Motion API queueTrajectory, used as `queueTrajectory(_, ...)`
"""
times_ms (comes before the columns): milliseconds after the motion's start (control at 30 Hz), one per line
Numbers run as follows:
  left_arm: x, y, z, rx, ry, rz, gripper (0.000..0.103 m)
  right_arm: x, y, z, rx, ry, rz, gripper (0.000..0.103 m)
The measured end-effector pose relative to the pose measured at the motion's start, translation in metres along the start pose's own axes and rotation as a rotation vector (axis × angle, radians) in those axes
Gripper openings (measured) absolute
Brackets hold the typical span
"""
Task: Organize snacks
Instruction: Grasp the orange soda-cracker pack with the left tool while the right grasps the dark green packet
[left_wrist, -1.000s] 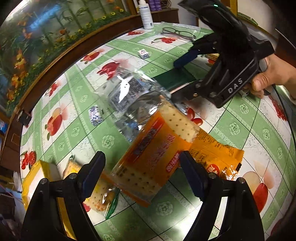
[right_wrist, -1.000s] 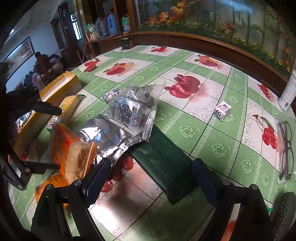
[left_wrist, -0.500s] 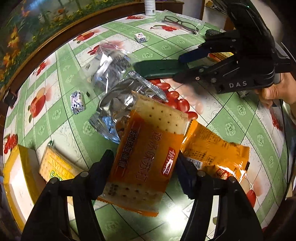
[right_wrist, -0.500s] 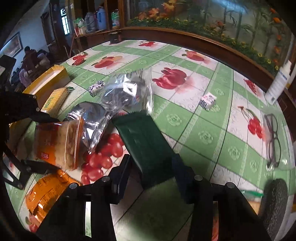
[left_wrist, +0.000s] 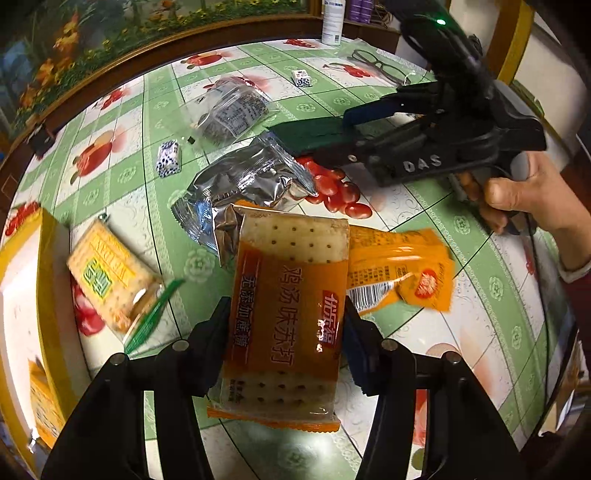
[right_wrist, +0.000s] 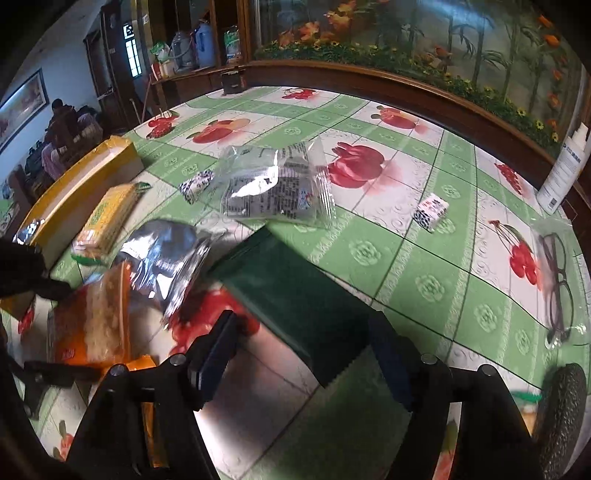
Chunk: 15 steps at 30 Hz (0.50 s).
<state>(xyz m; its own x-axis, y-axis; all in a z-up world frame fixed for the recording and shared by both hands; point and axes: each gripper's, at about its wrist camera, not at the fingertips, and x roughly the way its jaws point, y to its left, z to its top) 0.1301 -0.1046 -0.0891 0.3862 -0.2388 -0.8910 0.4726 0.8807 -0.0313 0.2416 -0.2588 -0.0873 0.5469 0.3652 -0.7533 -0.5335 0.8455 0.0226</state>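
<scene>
My left claw (left_wrist: 286, 334) has just been closing and now pinches the orange cracker pack (left_wrist: 288, 314) across its narrow width, the pack's long axis running straight out ahead along the fingers. The yellow box (left_wrist: 26, 280) lies to the left of that pack, past the green-labelled cracker pack (left_wrist: 110, 277) lying beside the box wall, so I judge the left hand the nearer one for the drop. My right claw (right_wrist: 303, 354) has just been opening; its jaws stand apart and grip nothing, though the dark green packet (right_wrist: 291, 295) lies on the tabletop (right_wrist: 424, 258) between them, long axis slanting away to the left. Right of that packet the cloth is mostly bare; the silver pouch (right_wrist: 166, 262) crowds its left edge.
</scene>
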Motion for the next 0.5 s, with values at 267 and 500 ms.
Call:
queueTrajectory(267,-0.005,0.005,-0.008,-0.068,-0.010,-0.057,0.054,0.015,0.003,0.019,-0.062,0.038,0.023,0.092)
queueTrajectory(500,-0.005,0.013,-0.013,-0.149,-0.028,-0.103,0.054,0.005,0.009,0.017,-0.046,0.070,0.035,0.040)
